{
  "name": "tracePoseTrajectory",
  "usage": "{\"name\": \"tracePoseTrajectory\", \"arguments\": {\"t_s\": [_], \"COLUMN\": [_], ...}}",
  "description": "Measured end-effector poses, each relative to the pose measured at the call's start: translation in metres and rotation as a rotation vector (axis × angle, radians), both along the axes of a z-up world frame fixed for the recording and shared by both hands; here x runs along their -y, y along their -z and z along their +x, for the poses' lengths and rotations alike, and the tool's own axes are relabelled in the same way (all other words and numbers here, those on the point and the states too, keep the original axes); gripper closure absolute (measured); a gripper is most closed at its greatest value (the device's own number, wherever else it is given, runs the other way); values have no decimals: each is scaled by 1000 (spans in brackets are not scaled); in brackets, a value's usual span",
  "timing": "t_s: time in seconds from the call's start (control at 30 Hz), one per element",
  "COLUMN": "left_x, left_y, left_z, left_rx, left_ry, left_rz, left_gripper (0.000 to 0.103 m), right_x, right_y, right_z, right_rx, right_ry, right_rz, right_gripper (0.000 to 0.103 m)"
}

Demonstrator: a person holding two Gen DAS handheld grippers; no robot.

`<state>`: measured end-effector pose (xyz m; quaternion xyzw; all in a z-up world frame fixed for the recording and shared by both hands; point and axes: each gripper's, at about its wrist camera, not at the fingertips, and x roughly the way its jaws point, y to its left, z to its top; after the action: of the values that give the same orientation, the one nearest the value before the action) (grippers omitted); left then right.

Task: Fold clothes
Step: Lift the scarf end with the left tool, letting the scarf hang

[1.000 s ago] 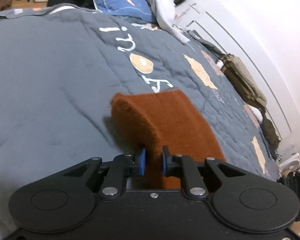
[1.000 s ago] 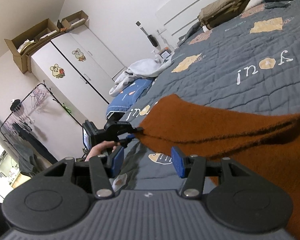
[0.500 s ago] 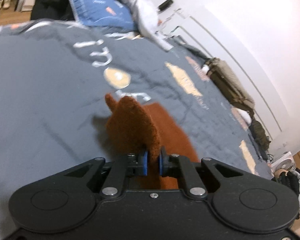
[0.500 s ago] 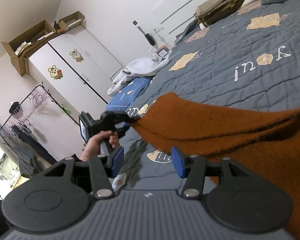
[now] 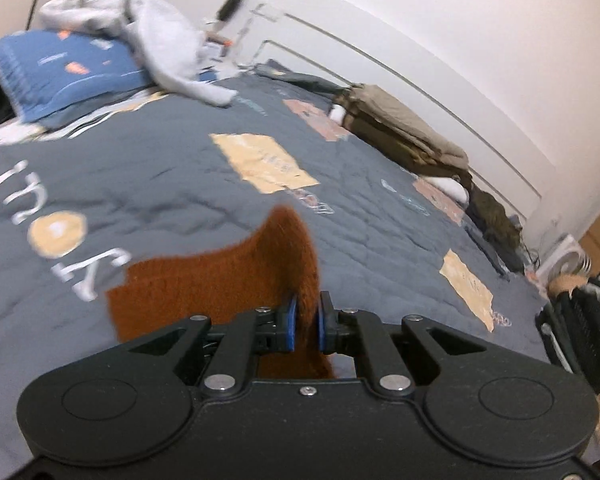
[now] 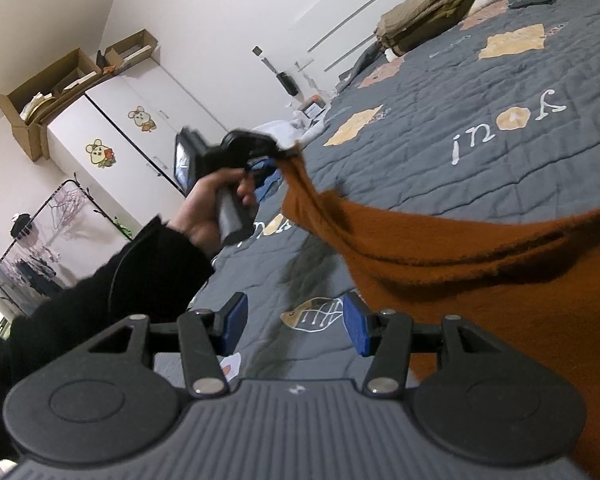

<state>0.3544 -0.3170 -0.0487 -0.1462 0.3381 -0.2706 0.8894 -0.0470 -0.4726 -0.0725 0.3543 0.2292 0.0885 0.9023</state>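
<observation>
The rust-brown knit garment [image 6: 480,280] lies partly on the grey quilted bed cover [image 6: 500,152], its bulk spread at the near side of the bed in the right wrist view, while one end of it is drawn up off the cover into a taut, narrowing strip. That raised end sits between the blue pads of the left gripper [image 5: 306,322], whose jaws are pressed together on the fabric; from the right wrist camera the same gripper [image 6: 278,152] appears held in the person's hand [image 6: 216,208], lifted clear of the bed with the cloth hanging from its tip. The right gripper [image 6: 296,328] hovers low over the cover just beside the garment's near edge, its jaws standing apart with only the printed quilt visible between them and no cloth touching either pad.

The step in hand looks like the carry of one end or sleeve across the body of the garment to make a fold. The next move probably calls for swinging the lifted end over the flat part and laying it down squarely before the left jaws let go, with the right gripper free to pin or smooth the resting cloth. A pile of folded clothes [image 5: 400,132] rests along the far edge of the bed by the wall.
</observation>
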Motion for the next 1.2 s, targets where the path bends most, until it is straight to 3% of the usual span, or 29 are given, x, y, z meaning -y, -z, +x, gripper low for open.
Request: {"name": "tracePoseTrajectory", "arguments": {"t_s": [0.2, 0.33, 0.47, 0.5, 0.73, 0.9, 1.2], "left_x": [36, 42, 24, 17, -39, -70, -67], "left_y": [-11, -13, -5, -3, 3, 20, 56], "left_z": [19, 19, 10, 6, -25, -32, -10], "left_rx": [52, 36, 5, 9, -2, -53, -155], "left_ry": [-24, 27, 22, 21, 44, -6, -74], "left_rz": [30, 66, 66, 55, 77, 85, 20], "left_gripper": [97, 94, 43, 40, 40, 34, 34], "right_x": [11, 12, 13, 13, 14, 14, 10], "right_y": [4, 5, 7, 6, 1, -3, 0], "right_z": [0, 0, 1, 1, 0, -1, 3], "right_rx": [-9, -15, -19, -17, -2, 5, -8], "right_ry": [29, 33, 33, 31, 33, 35, 23], "right_rz": [11, 13, 16, 17, 22, 24, 17], "right_gripper": [51, 51, 51, 51, 51, 51, 51]}}
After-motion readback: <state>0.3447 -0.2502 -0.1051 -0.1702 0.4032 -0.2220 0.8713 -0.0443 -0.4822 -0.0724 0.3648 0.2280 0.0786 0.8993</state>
